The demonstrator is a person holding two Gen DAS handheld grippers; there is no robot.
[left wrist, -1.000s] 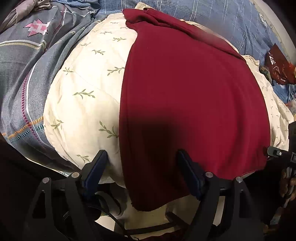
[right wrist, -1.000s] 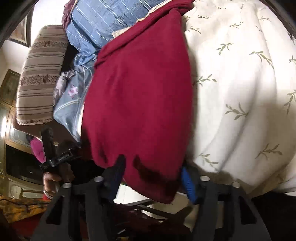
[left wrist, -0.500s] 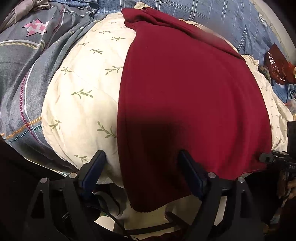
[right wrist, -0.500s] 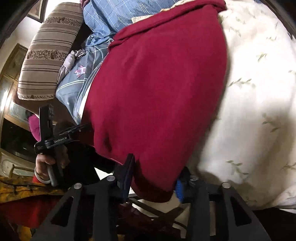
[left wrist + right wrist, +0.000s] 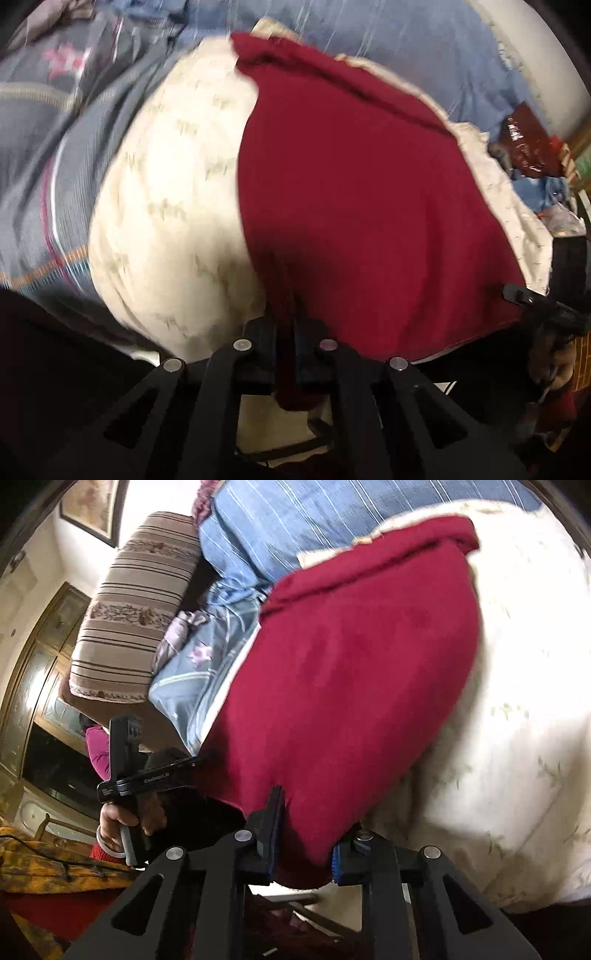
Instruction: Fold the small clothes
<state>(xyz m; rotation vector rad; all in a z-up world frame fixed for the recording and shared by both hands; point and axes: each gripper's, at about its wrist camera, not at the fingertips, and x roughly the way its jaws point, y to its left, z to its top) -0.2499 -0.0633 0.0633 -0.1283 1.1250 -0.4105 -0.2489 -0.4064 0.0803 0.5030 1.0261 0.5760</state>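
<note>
Dark red garment (image 5: 362, 192) flat on cream quilt (image 5: 170, 206)

A bed (image 5: 424, 48) under a blue checked sheet carries a cream leaf-print quilt (image 5: 166, 206), and a dark red garment (image 5: 362, 206) lies spread flat on that quilt. A grey patterned blanket (image 5: 55, 147) lies bunched beside the quilt.

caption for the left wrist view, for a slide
Left tongs shut on the near edge of the red cloth, spread over a cream quilt.
</note>
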